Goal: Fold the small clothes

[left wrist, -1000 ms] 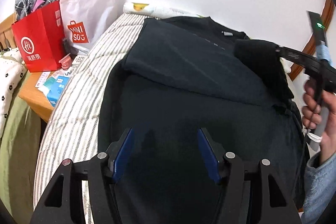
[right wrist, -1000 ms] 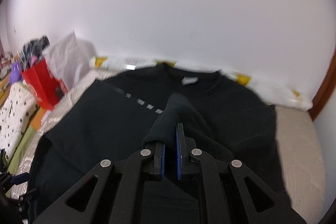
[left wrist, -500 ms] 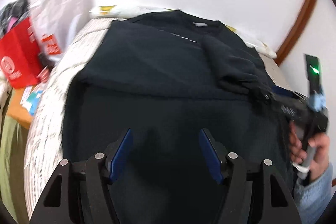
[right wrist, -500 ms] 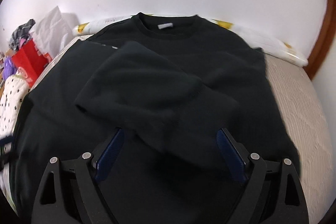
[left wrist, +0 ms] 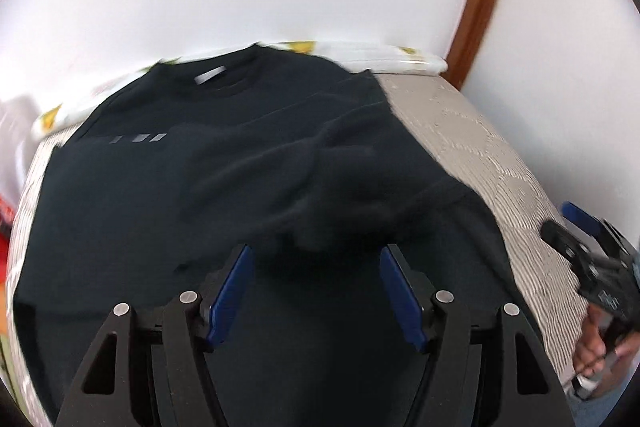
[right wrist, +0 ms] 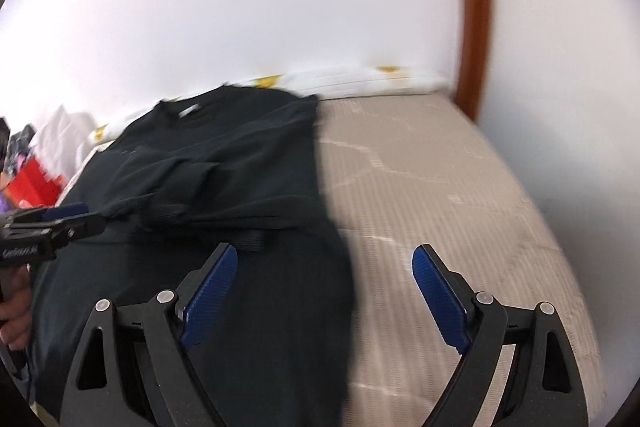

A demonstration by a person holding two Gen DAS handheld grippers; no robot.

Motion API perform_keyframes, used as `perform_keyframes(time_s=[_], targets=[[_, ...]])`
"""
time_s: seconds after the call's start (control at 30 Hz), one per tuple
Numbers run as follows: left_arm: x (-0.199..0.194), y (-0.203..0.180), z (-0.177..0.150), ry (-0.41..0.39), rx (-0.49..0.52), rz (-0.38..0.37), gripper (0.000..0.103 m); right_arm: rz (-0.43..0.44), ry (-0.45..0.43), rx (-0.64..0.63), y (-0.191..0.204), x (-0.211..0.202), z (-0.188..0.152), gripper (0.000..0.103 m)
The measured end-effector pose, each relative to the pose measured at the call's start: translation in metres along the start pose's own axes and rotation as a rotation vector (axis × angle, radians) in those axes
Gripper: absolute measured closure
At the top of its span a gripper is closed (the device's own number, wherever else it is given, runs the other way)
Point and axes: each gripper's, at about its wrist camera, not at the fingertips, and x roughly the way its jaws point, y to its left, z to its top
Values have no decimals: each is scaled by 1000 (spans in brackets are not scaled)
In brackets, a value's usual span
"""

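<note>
Both grippers stand with jaws apart and nothing between the blue pads: the left gripper (left wrist: 316, 287) low in its frame over the black sweatshirt's (left wrist: 208, 187) hem end, the right gripper (right wrist: 326, 291) low in its frame, straddling the sweatshirt's right edge and the bare beige mattress (right wrist: 432, 187). Beyond them the sweatshirt lies flat on the mattress, long axis running from the frame's bottom up toward the wall, a sleeve (left wrist: 320, 179) folded across its middle. Farthest off, its collar (left wrist: 212, 79) points at the white wall, touching a white yellow-patterned roll of bedding (left wrist: 380, 55) there.
</note>
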Motion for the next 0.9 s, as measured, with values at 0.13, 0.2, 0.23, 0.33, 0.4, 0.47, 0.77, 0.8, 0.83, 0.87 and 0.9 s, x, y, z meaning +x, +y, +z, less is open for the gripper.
perform_keyframes(time_s=[0.13,0.2,0.23,0.33,0.4,0.47,0.77,0.8,0.83,0.87,0.9], targets=[[28,-24,15,0,18,27,35,-9,-19,56,-31,-14,-14,15],[43,-29,18,5,16,46,34,-17,-36,47,-40,-20,-18,15],[51,-30,21,13,13,57,34,-21,-37,38,-43,-22,-20,15],[71,-34,23,33,11,96,34,-38,-36,34,-53,-24,-24,15],[81,-39,21,47,32,151,34,-34,-30,44,-59,-22,-26,15],[88,-44,21,52,44,190,37,-26,-24,61,-60,-19,-28,15],[57,-15,28,19,-18,77,86,11,24,88,-39,2,-24,15],[50,-9,28,9,-29,63,86,13,24,83,-32,3,-22,15],[40,-1,28,-6,-42,57,86,18,24,75,-24,5,-19,15],[30,8,27,-28,-53,57,87,21,25,69,-19,6,-17,15],[23,15,27,-43,-61,57,87,27,26,60,-10,7,-15,15]])
